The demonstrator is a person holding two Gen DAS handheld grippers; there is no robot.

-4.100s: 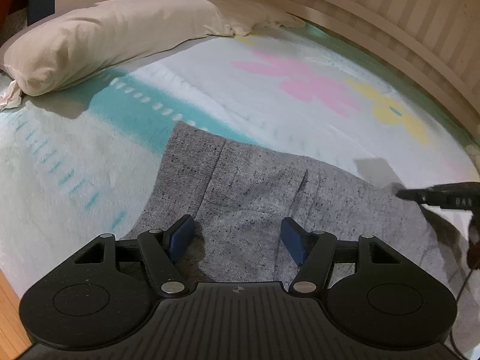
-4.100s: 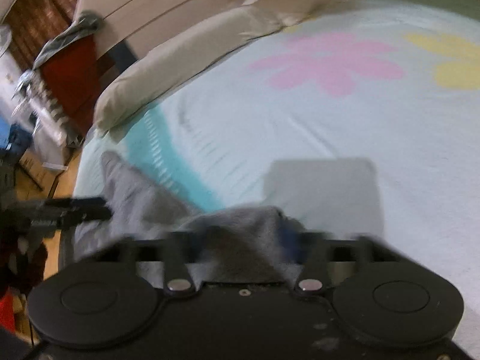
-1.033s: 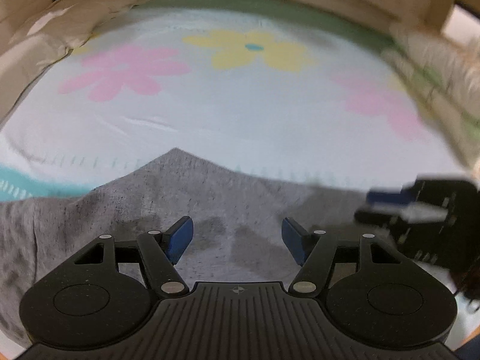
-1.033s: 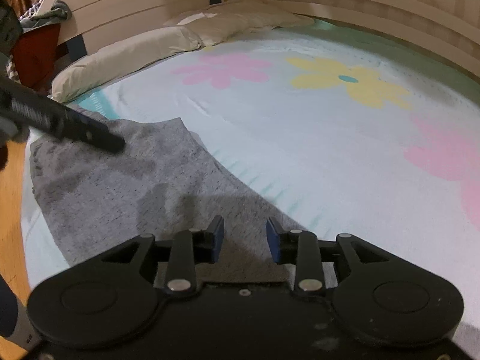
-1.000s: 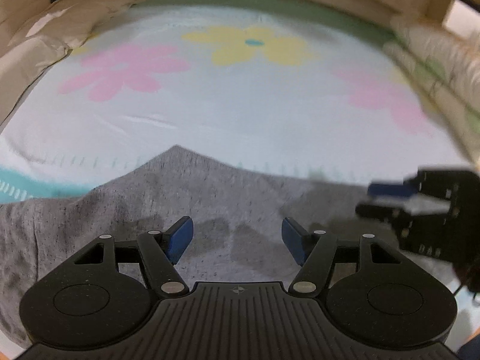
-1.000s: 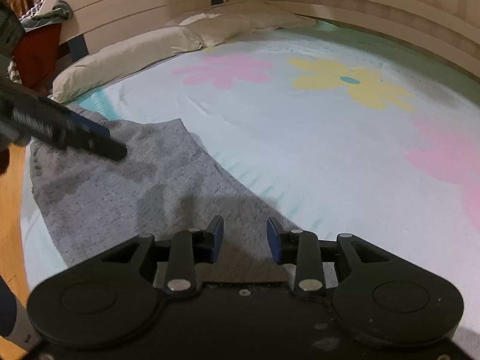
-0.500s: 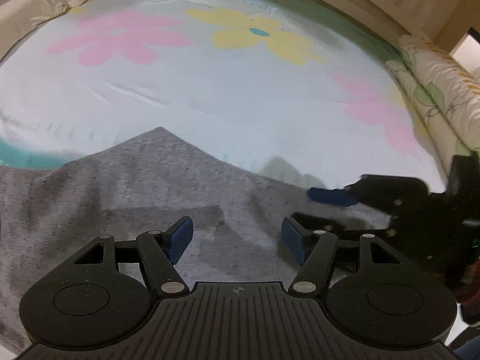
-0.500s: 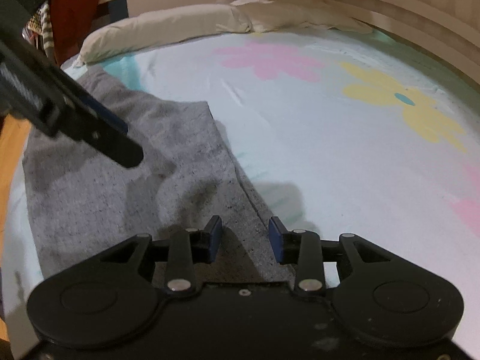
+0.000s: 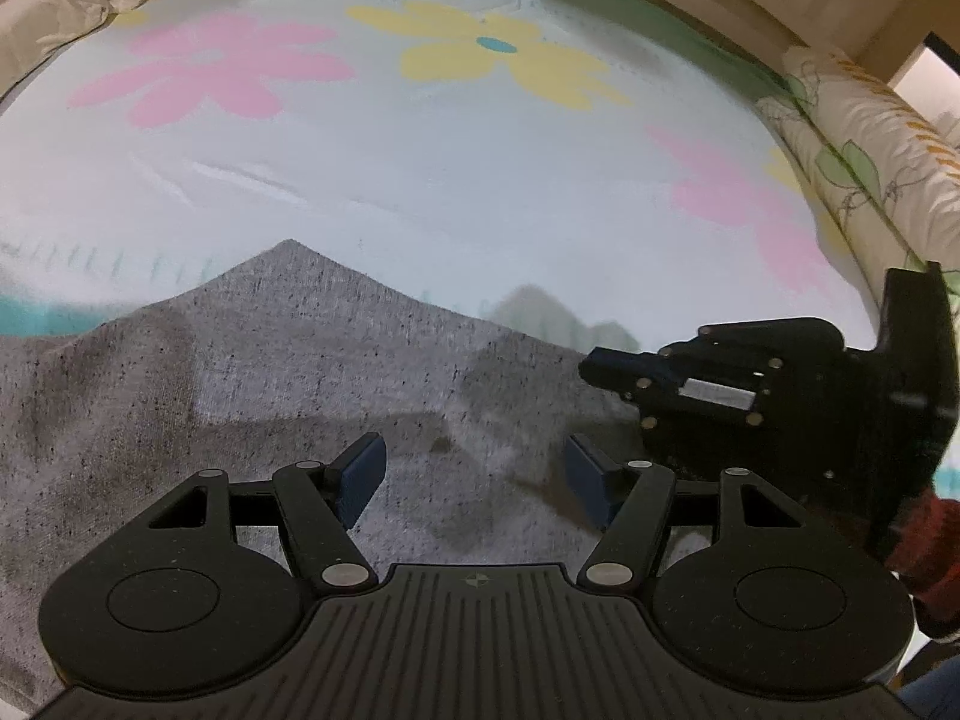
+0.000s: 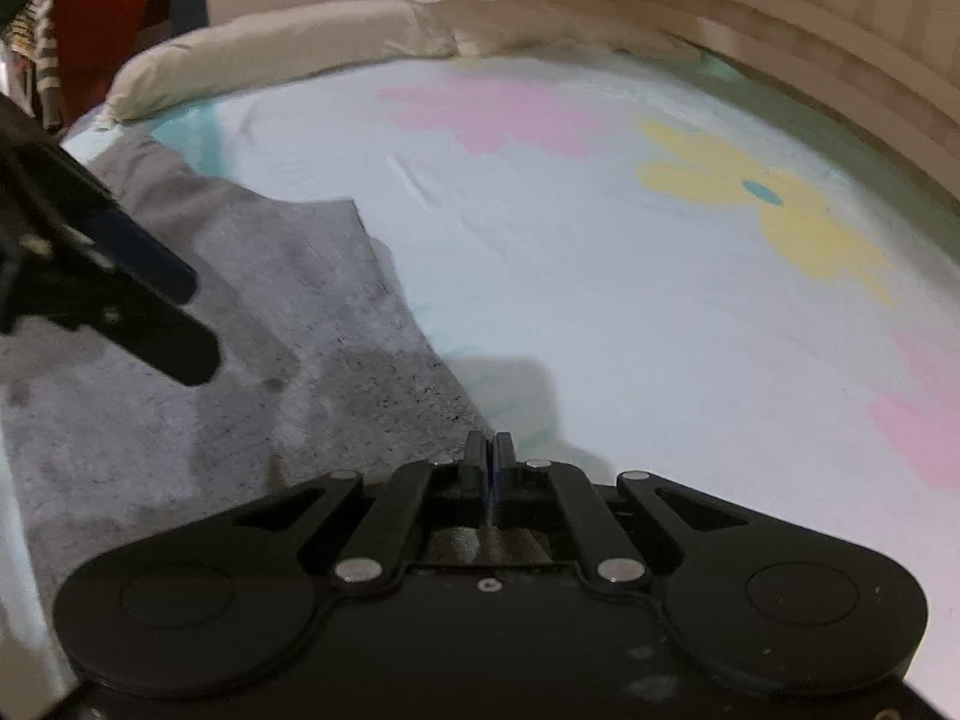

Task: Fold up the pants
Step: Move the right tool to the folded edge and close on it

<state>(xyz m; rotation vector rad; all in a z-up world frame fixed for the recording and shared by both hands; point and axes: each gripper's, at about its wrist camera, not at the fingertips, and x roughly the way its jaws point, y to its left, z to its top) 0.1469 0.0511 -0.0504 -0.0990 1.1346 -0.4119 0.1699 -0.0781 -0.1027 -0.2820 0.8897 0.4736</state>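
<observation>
Since a second ago the right gripper has just closed, pinching the grey pants' edge on the bed. Left gripper hovers wide above them.

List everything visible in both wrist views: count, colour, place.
pants: 1, heathered grey, spread flat on the near part of the bed, under both grippers
bed sheet: 1, pale blue-white with pink and yellow flowers and a teal band, covers the bed
pillows: 2 at least, cream, along the head of the bed
floral bolster: 1, white with green leaves and orange marks, at the bed's right edge
bed frame: 1, light wood, curving round the far side
left gripper: 1, black with blue pads, open above the pants
right gripper: 1, black, just closed at the pants' edge; cloth between the pads not discernible
sleeve: 1, red, behind the right gripper
</observation>
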